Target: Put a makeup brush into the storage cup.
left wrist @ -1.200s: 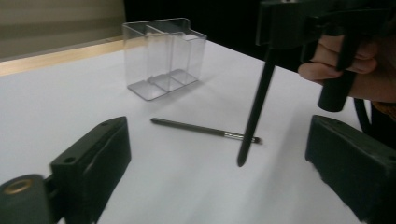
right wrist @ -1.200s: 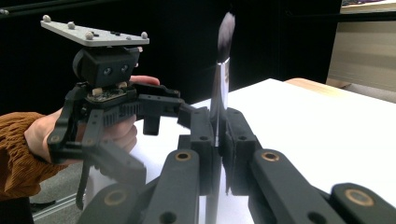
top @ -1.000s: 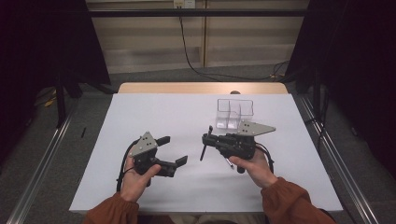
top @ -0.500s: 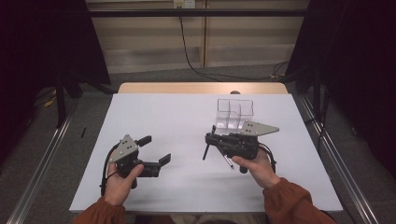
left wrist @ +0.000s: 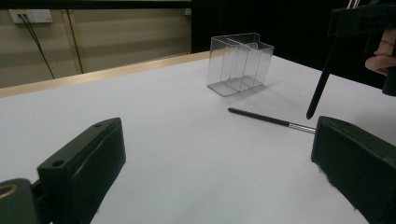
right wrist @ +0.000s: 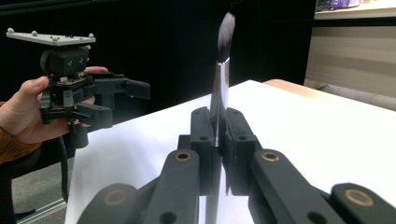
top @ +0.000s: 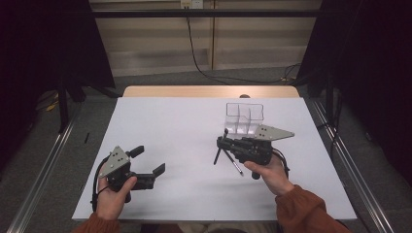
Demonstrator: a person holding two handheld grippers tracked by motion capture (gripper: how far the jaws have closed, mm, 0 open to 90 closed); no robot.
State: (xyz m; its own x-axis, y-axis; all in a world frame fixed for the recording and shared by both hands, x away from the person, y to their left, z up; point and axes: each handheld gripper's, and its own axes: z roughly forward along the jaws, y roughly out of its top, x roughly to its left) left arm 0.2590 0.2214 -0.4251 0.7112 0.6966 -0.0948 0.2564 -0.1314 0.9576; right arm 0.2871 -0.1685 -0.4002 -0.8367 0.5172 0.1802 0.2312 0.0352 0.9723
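My right gripper (top: 221,145) clamps a brush (right wrist: 223,70) upright; the organizer (top: 244,117) stands just beyond, toward the far edge. Left gripper (top: 148,167) gapes empty.

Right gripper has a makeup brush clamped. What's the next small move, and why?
Probably carry the right gripper toward the clear divided organizer just beyond it. Its jaws are shut on the makeup brush, bristles up, and the organizer's compartments look empty. A second brush lies on the table, and the left gripper is open, clear of both.
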